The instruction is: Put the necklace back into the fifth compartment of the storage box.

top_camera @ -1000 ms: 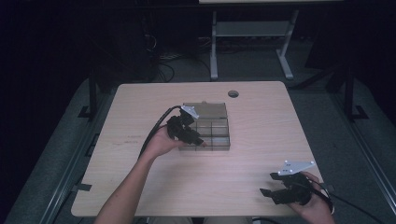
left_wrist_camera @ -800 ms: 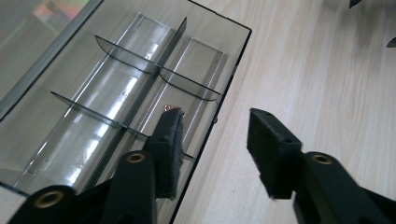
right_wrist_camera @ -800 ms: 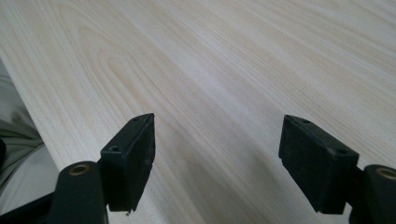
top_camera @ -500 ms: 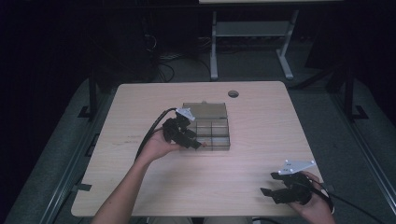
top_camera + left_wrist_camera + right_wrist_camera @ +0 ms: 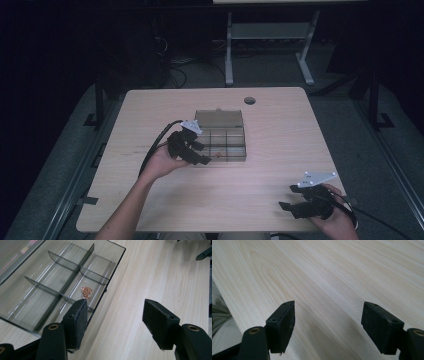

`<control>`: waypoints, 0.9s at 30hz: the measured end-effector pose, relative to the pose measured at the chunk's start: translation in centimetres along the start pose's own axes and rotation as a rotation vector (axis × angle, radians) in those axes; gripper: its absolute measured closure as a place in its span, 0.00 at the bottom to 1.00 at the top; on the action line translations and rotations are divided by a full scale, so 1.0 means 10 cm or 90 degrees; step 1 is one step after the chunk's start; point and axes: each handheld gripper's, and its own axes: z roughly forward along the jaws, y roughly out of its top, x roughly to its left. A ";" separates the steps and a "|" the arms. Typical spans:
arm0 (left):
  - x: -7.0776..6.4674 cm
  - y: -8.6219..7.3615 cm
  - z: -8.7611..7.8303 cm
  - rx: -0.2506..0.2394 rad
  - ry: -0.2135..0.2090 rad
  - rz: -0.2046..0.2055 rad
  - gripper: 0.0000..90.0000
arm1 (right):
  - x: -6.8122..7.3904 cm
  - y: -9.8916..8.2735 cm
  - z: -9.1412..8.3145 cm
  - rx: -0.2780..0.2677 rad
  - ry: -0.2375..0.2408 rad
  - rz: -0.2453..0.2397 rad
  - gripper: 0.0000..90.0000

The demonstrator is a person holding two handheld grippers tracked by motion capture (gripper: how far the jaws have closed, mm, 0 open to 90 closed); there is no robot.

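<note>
Smoky clear plastic compartment box (image 5: pixel 221 142) lies flat near table centre, long axis left-right, lid open toward far edge. Small copper-coloured bits (image 5: pixel 86 291) sit in a front cell. Left gripper (image 5: pixel 115 320), jaws just opened wide w/ nothing between, at box's front-left corner. Right gripper (image 5: pixel 328 326) apart, empty, over pale wooden table (image 5: pixel 280 130). Dark room around.
</note>
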 end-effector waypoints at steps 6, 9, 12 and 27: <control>-0.04 -0.08 -0.05 -0.007 0.009 -0.002 0.39 | -0.01 0.00 0.00 0.000 -0.002 0.000 0.30; -0.08 -0.12 -0.06 -0.010 0.009 0.001 0.39 | -0.02 -0.01 0.00 -0.001 -0.002 0.002 0.30; -0.11 -0.15 -0.08 -0.012 0.010 0.004 0.39 | -0.02 -0.01 -0.01 0.000 -0.004 0.005 0.30; -0.18 -0.35 -0.18 -0.028 0.014 -0.006 0.39 | -0.03 -0.02 0.00 0.006 -0.006 0.007 0.30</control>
